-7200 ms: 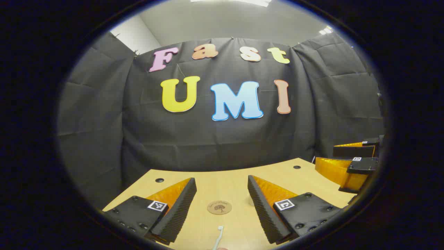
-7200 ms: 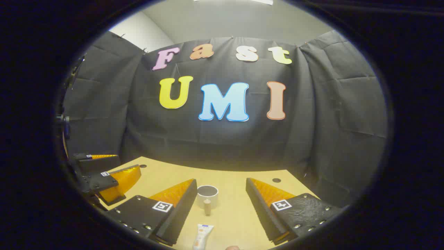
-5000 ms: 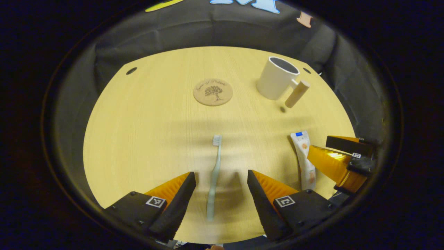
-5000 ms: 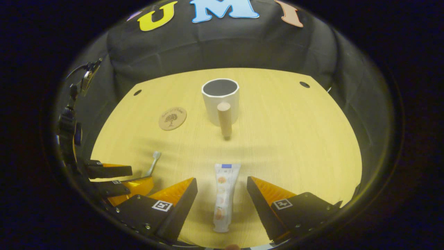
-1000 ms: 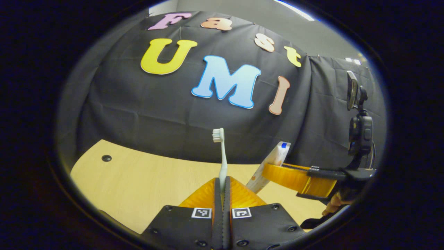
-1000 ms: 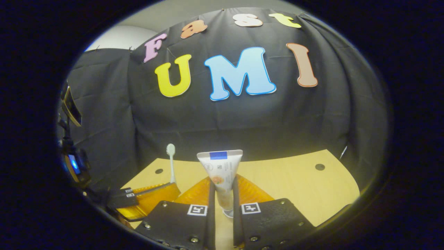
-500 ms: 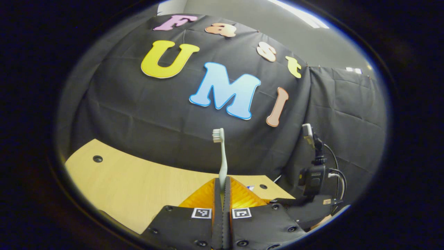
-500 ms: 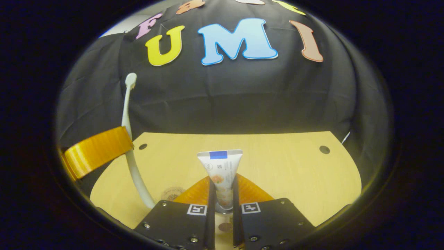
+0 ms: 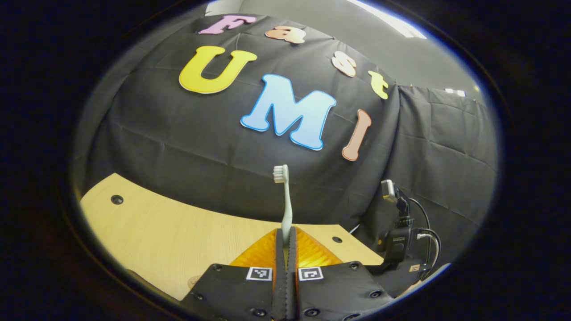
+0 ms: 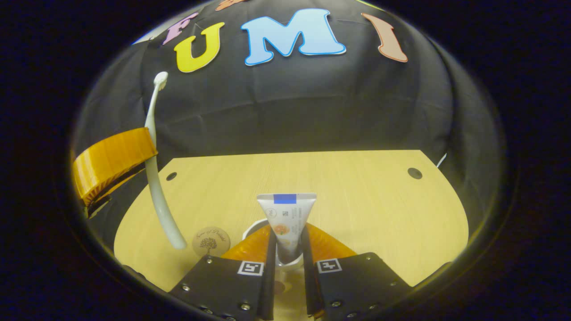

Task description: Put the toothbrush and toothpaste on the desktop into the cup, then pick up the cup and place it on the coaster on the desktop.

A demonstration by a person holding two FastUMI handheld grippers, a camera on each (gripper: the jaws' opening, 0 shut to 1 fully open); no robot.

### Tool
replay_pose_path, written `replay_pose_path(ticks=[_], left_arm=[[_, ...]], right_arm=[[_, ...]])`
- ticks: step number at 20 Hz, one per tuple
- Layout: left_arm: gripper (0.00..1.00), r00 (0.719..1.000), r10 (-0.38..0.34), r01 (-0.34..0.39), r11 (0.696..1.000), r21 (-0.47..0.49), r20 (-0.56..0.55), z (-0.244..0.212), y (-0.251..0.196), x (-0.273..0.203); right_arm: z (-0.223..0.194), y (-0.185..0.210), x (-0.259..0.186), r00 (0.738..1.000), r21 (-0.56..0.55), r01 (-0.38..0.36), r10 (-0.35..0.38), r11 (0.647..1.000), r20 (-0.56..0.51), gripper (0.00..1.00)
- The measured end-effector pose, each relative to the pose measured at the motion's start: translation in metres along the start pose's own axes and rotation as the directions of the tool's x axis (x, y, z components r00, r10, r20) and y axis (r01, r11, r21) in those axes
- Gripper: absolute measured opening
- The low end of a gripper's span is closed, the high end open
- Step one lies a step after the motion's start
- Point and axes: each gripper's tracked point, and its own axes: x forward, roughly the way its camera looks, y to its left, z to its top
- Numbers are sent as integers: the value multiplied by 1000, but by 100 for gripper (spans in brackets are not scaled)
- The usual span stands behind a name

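White printed toothpaste tube (image 10: pixel 285 223) clamped in right hand-held gripper (image 10: pixel 287 258), lower centre, over white cup (image 10: pixel 255 227); tilted release could miss rim. Left hand-held gripper (image 9: pixel 286 249) clamped on pale green toothbrush (image 9: pixel 284 200).

**Desk and booth surroundings**

A pale wooden desk (image 10: pixel 357 196) with a curved far edge stands against a black cloth wall (image 10: pixel 312 107). Small dark round holes (image 10: pixel 414 173) sit near its far corners. Above the cloth, a grey ceiling (image 9: pixel 321 22) carries a bright light strip (image 9: pixel 388 22). A thin white cable (image 10: pixel 440 160) hangs beside the desk's right corner.
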Motion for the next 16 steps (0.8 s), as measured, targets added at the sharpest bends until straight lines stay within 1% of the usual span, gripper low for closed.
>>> replay_pose_path(ticks=[2,3,4,5,6,7,8,9,10,14,16], left_arm=[[6,1000,-11,11,1000,0,-2,-2,-2,5],[7,1000,-12,12,1000,1,-4,-2,-2,11],[7,1000,-13,13,1000,2,-7,-3,-3,15],[7,1000,-13,13,1000,3,-7,-3,-4,19],[7,1000,-14,14,1000,2,-9,-4,-4,22],[7,1000,-14,14,1000,3,-10,-5,-4,23],[7,1000,-14,14,1000,3,-12,-7,-4,25],[7,1000,-12,12,1000,4,-12,-7,-3,26],[6,1000,-12,12,1000,4,-12,-7,-3,28],[7,1000,-13,13,1000,1,-11,-10,-2,37],[7,1000,-16,16,1000,-2,-16,-14,-3,43]], right_arm=[[3,3,-4,1000,5,-26,26,1000,-1,31],[2,3,-4,1000,1,-30,30,1000,-3,34],[4,5,-9,999,-1,-46,46,999,6,35],[5,8,-13,999,-2,-51,51,999,14,49],[7,7,-19,998,0,-54,54,999,26,53],[10,7,-22,998,8,-61,60,998,36,54],[12,7,-25,997,19,-65,64,998,41,51],[14,7,-28,996,29,-72,70,997,47,51],[21,7,-33,994,37,-83,80,996,69,54],[54,8,-50,976,41,-114,104,993,189,54],[70,4,-64,964,38,-111,98,993,247,54]])
